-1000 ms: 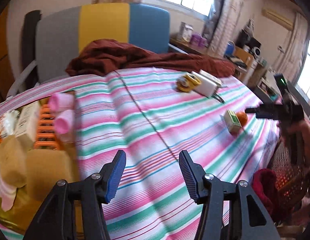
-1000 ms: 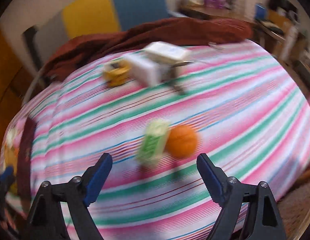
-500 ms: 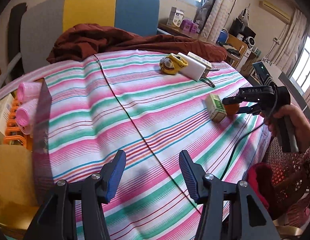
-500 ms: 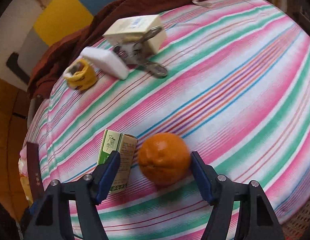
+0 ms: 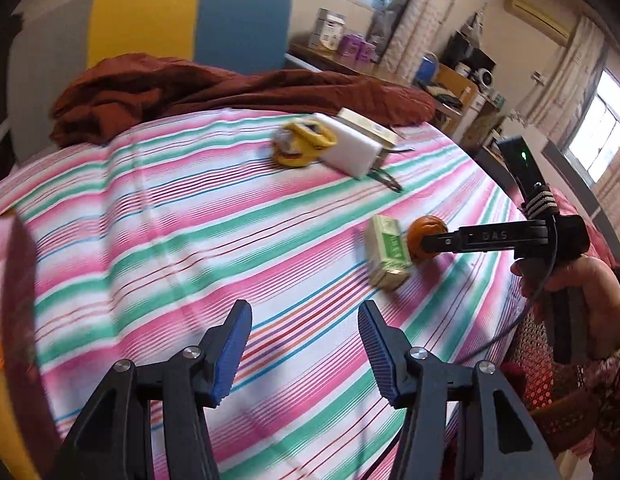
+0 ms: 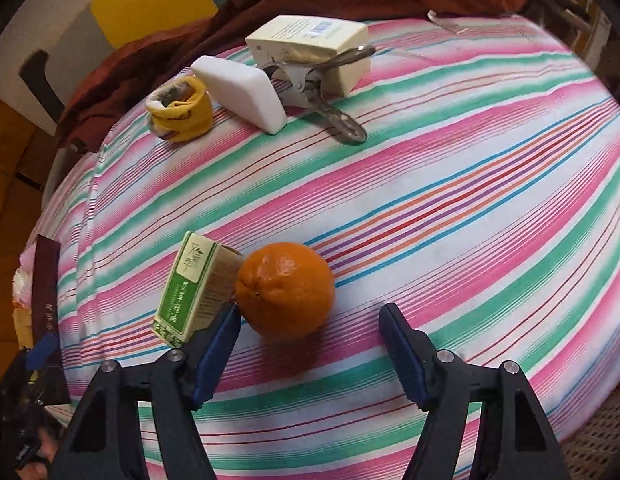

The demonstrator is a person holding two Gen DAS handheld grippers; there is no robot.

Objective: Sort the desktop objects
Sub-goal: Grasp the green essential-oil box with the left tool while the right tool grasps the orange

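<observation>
An orange [image 6: 283, 288] rests on the striped tablecloth [image 6: 450, 200] beside a small green and white carton [image 6: 191, 284] that leans against it. My right gripper [image 6: 310, 312] points steeply down with the orange between its blue pads; the left pad sits close to the fruit and the right pad stands off it, so it is open. The left wrist view shows the same gripper [image 5: 430, 240] at the orange [image 5: 426, 226] and carton [image 5: 386, 252], held by a hand [image 5: 590, 292]. My left gripper [image 5: 305, 312] hangs open and empty over bare cloth.
At the far side lie a yellow rolled cloth item [image 6: 179, 110], a white block [image 6: 245, 88], a cream box [image 6: 310, 44] and a metal tool [image 6: 330, 108]. A rust-brown cloth [image 5: 229, 84] is bunched behind them. A dark red booklet [image 6: 45, 280] lies at the left edge.
My right gripper sank onto the orange and its jaws narrowed around it. The left wrist view swung right, so the basket with pink rolls left the picture.
</observation>
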